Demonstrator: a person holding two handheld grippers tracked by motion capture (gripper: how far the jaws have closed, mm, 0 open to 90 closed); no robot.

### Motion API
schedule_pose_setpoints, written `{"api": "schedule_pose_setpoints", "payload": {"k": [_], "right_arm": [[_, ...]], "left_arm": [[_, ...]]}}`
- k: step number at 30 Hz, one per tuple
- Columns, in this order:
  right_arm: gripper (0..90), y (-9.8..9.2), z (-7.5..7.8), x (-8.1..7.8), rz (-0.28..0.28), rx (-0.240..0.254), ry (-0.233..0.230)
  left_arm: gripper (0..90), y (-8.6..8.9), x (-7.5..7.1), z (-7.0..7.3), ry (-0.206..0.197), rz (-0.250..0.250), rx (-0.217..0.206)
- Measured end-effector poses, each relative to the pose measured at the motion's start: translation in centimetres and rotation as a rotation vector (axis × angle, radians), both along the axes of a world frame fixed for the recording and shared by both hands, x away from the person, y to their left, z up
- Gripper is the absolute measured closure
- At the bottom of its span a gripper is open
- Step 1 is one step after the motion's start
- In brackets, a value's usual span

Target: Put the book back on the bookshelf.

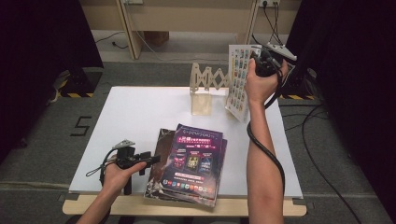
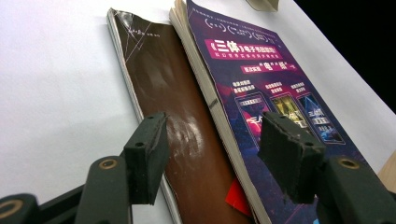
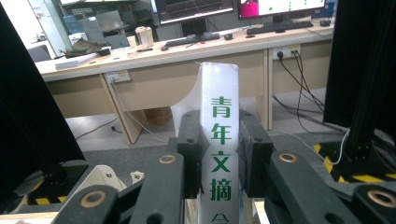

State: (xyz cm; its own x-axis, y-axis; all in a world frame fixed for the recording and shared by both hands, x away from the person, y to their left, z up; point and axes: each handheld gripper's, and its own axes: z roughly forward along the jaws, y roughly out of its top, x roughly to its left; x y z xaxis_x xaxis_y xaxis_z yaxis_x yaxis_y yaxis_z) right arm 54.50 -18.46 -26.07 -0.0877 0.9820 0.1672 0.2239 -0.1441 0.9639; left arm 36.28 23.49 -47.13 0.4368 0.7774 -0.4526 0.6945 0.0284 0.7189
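Observation:
My right gripper (image 1: 259, 60) is raised at the far right of the table, shut on a white magazine (image 1: 239, 81) that hangs upright beside a wooden rack (image 1: 208, 79). In the right gripper view its white spine with green characters (image 3: 219, 154) is clamped between the gripper (image 3: 219, 156) jaws. A stack of magazines lies near the front edge, a purple-covered one (image 1: 196, 156) on top and a brown one (image 1: 159, 154) under it. My left gripper (image 1: 147, 161) rests at the stack's left edge, open. In the left gripper view its jaws (image 2: 212, 161) straddle the brown cover (image 2: 173, 116) and the purple cover (image 2: 261, 88).
The white tabletop (image 1: 135, 112) has bare room at the left and back. The wooden rack stands at the back centre. Black curtains flank the table, and cables (image 1: 322, 154) lie on the floor at right. Desks with monitors (image 3: 196, 9) stand beyond.

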Motion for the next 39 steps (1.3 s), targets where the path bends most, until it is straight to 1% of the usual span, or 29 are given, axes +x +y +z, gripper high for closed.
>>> {"api": "schedule_pose_setpoints", "payload": {"k": [1,2,3,4,6,7,8,9,10,11,13,14,15,16,17,18,20,21,22,24,25,28,29,31,33,36,39], "right_arm": [[74.3,0.2,-0.4,0.1,0.000,-0.001,-0.006],[74.3,0.2,-0.4,0.1,0.000,-0.001,-0.006],[74.2,0.4,-0.8,0.0,0.005,-0.007,-0.014],[74.2,0.4,-0.8,0.0,0.005,-0.007,-0.014],[74.2,0.7,-1.3,-0.3,0.008,-0.026,-0.024],[74.2,0.9,-1.5,-0.5,0.010,-0.024,-0.021],[74.2,1.0,-2.1,-0.9,0.005,-0.042,-0.015],[74.2,1.0,-2.4,-1.1,0.008,-0.054,-0.025],[74.2,1.0,-2.4,-1.1,0.008,-0.054,-0.025],[74.1,1.1,-2.7,-1.8,0.007,-0.075,-0.038],[74.1,1.3,-3.0,-2.4,0.008,-0.103,-0.047],[74.0,1.3,-3.2,-2.7,0.012,-0.113,-0.047],[74.0,1.3,-3.2,-2.7,0.012,-0.113,-0.047],[74.0,1.3,-3.5,-3.0,0.016,-0.116,-0.046],[74.0,1.0,-4.1,-3.5,0.013,-0.136,-0.043],[74.0,0.9,-4.4,-3.8,0.009,-0.141,-0.041],[74.0,0.7,-4.7,-4.1,0.007,-0.139,-0.035],[74.0,0.2,-5.3,-4.5,0.008,-0.125,-0.029],[74.0,0.2,-5.3,-4.5,0.008,-0.125,-0.029],[74.0,-0.3,-5.8,-5.3,0.015,-0.118,-0.030],[74.0,-0.3,-5.9,-5.5,0.013,-0.130,-0.033],[73.9,-0.3,-6.1,-5.9,0.016,-0.138,-0.033],[73.9,-0.6,-6.4,-6.3,0.015,-0.141,-0.035],[73.9,-0.9,-6.5,-6.7,0.010,-0.131,-0.029],[73.8,-1.1,-6.7,-7.1,0.009,-0.138,-0.030],[73.8,-1.3,-6.8,-7.5,0.012,-0.134,-0.025],[73.1,-1.9,-7.0,-8.1,0.009,-0.121,-0.012]], "left_arm": [[41.2,0.0,0.0,0.0,0.001,0.000,-0.002],[41.2,0.0,0.0,0.0,0.002,0.000,-0.003],[41.2,0.0,0.0,0.0,0.001,0.001,-0.003],[41.2,0.0,0.0,0.0,0.001,0.001,-0.003],[41.2,0.0,0.0,0.0,0.001,0.000,-0.003],[41.2,0.0,0.0,0.0,0.001,-0.001,-0.005],[41.2,0.0,-0.1,0.0,0.000,-0.002,-0.004],[41.2,0.0,-0.1,0.0,0.002,-0.003,-0.005],[41.1,0.0,-0.1,0.0,0.002,-0.003,-0.005],[41.1,0.0,-0.1,0.0,0.001,-0.003,-0.002],[41.2,-0.1,-0.1,-0.1,0.002,-0.002,-0.002],[41.2,-0.1,-0.1,-0.1,0.001,-0.005,-0.003],[41.2,-0.1,-0.1,-0.1,0.001,-0.005,-0.003],[41.2,-0.1,-0.1,-0.1,0.001,-0.005,-0.002],[41.2,-0.2,-0.1,-0.1,0.001,-0.003,-0.001],[41.2,-0.2,-0.1,-0.1,0.002,-0.003,0.000],[41.2,-0.2,-0.1,-0.1,0.003,-0.004,0.000],[41.2,-0.3,-0.1,-0.2,0.002,-0.006,0.002],[41.1,-0.3,-0.1,-0.2,0.002,-0.006,0.002],[41.1,-0.4,-0.1,-0.2,0.006,-0.008,0.007],[41.1,-0.4,-0.1,-0.2,0.006,-0.009,0.007],[41.2,-0.5,-0.1,-0.2,0.006,-0.008,0.006],[41.2,-0.5,-0.2,-0.2,0.004,-0.008,0.003],[41.2,-0.5,-0.2,-0.2,0.006,-0.008,0.007],[41.1,-0.5,-0.2,-0.2,0.006,-0.010,0.004],[41.1,-0.5,-0.2,-0.2,0.008,-0.010,0.005],[41.1,-0.5,-0.2,-0.2,0.005,-0.009,0.004]]}}
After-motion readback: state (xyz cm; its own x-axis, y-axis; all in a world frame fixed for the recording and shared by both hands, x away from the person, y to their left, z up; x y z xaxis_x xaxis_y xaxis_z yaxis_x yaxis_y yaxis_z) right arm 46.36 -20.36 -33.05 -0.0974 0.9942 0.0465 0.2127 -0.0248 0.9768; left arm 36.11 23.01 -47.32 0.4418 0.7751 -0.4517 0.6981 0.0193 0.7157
